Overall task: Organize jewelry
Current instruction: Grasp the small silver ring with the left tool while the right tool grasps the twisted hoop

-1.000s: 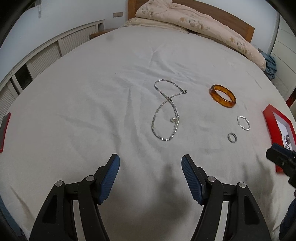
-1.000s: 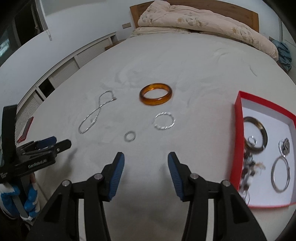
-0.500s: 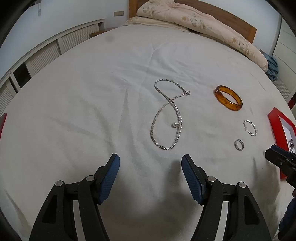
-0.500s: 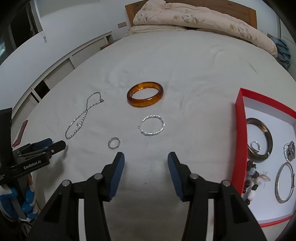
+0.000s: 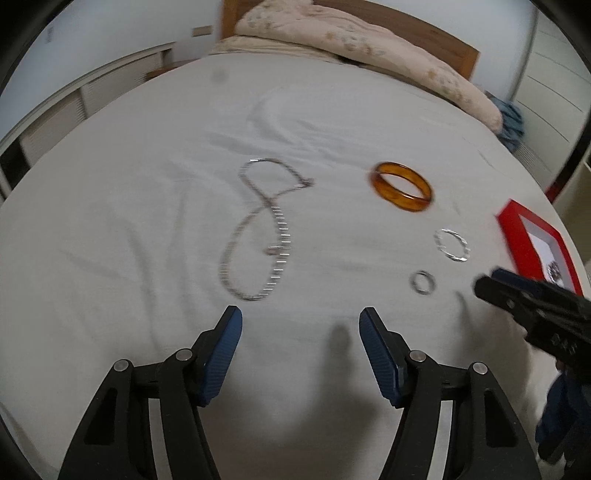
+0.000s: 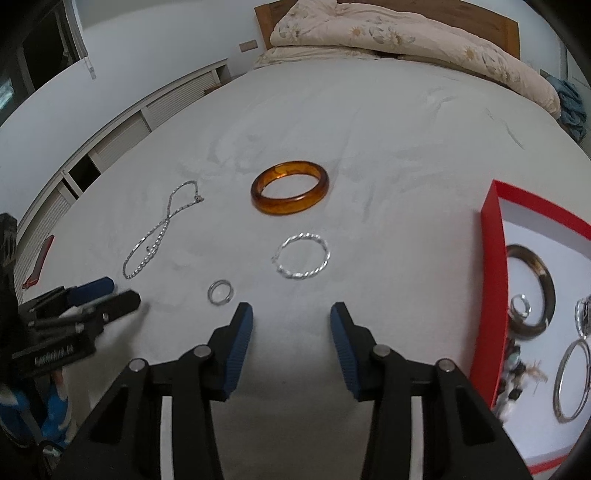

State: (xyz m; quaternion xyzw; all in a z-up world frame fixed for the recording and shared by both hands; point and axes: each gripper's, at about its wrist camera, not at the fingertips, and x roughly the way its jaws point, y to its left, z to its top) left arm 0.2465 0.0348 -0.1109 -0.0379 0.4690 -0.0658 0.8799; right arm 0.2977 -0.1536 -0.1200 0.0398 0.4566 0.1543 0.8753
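Observation:
A silver necklace (image 5: 258, 236) lies in a figure-eight on the white bed, just ahead of my open, empty left gripper (image 5: 300, 328). An amber bangle (image 6: 290, 192), a twisted silver bracelet (image 6: 301, 256) and a small silver ring (image 6: 220, 291) lie ahead of my open, empty right gripper (image 6: 291, 321). A red jewelry box (image 6: 495, 280) at the right holds a dark bangle (image 6: 543, 291), a silver hoop and small pieces. The bangle (image 5: 402, 186), bracelet (image 5: 452, 244), ring (image 5: 423, 282) and box (image 5: 517, 229) also show in the left wrist view.
A floral duvet (image 6: 406, 33) and wooden headboard (image 6: 480, 11) lie at the far end. White cabinets (image 6: 110, 140) run along the left wall. A red item (image 6: 38, 262) sits at the bed's left edge. Blue cloth (image 6: 572, 103) lies at the far right.
Both grippers have moved forward toward the jewelry; the necklace now sits closer to the left gripper, the silver bracelet and ring closer to the right. Jaws stay open.

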